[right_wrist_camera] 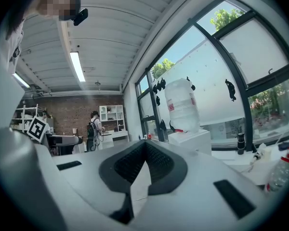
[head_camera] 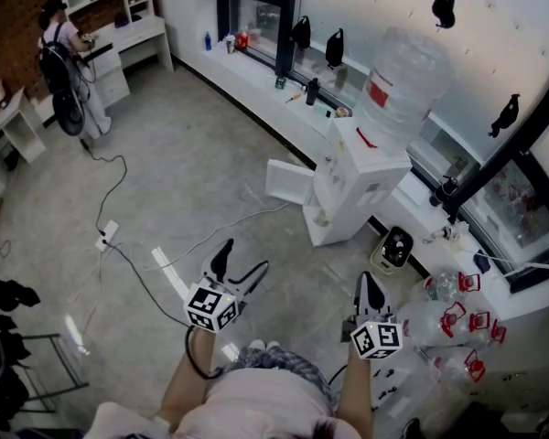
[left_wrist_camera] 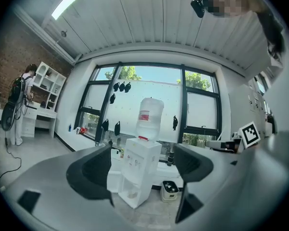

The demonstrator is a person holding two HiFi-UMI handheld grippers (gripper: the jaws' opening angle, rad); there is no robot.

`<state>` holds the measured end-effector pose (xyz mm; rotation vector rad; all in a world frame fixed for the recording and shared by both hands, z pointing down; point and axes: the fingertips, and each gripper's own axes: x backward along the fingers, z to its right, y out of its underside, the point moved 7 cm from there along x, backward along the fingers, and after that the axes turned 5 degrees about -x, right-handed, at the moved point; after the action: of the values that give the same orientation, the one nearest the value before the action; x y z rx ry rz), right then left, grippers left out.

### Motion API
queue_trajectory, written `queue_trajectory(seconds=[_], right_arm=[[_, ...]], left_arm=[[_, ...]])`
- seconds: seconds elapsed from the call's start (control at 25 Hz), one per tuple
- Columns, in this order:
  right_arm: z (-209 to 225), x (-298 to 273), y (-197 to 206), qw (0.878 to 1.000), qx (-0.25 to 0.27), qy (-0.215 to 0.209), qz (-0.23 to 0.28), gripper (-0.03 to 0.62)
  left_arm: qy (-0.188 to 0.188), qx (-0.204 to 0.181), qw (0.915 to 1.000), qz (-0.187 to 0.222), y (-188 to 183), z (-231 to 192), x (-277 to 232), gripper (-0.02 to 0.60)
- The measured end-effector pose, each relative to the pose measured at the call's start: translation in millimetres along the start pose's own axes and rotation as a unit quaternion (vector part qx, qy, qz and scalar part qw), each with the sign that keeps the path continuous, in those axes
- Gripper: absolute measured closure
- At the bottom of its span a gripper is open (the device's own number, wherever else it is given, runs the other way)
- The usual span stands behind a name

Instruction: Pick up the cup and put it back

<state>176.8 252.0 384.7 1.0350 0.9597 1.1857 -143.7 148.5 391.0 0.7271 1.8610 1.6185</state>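
A white water dispenser (head_camera: pixel 357 186) with a clear bottle (head_camera: pixel 393 85) on top stands on the floor by the window, its lower door (head_camera: pixel 288 183) swung open. No cup shows clearly. A small pale thing sits in the dispenser's lower niche (left_wrist_camera: pixel 131 194), too small to tell what it is. My left gripper (head_camera: pixel 241 262) is held out low in front of me, open and empty. In the left gripper view, the left gripper (left_wrist_camera: pixel 143 177) frames the dispenser (left_wrist_camera: pixel 137 170) well ahead. My right gripper (head_camera: pixel 371 286) is shut with nothing in it; its pads meet in the right gripper view (right_wrist_camera: pixel 144 150).
Cables and a power strip (head_camera: pixel 105 238) lie on the floor at left. Several empty water bottles (head_camera: pixel 448 314) lie at right, near a small black-and-white appliance (head_camera: pixel 395 247). A person (head_camera: pixel 59 62) stands at a desk far back left. A dark rack (head_camera: pixel 9 337) is at my left.
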Motion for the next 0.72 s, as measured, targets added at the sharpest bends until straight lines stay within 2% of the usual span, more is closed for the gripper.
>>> queue_trajectory(seconds=[0.4, 0.72], right_arm=[[-4.5, -8.6, 12.1, 1.0, -0.006, 0.012, -0.004, 0.577], [-3.6, -58.8, 8.3, 1.0, -0.002, 0.002, -0.006, 0.577]], left_arm=[[0.003, -0.009, 0.9999, -0.007, 2.0, -27.5, -1.7, 0.19], [0.001, -0.013, 0.9999, -0.01, 0.5, -55.6, -26.5, 0.19]])
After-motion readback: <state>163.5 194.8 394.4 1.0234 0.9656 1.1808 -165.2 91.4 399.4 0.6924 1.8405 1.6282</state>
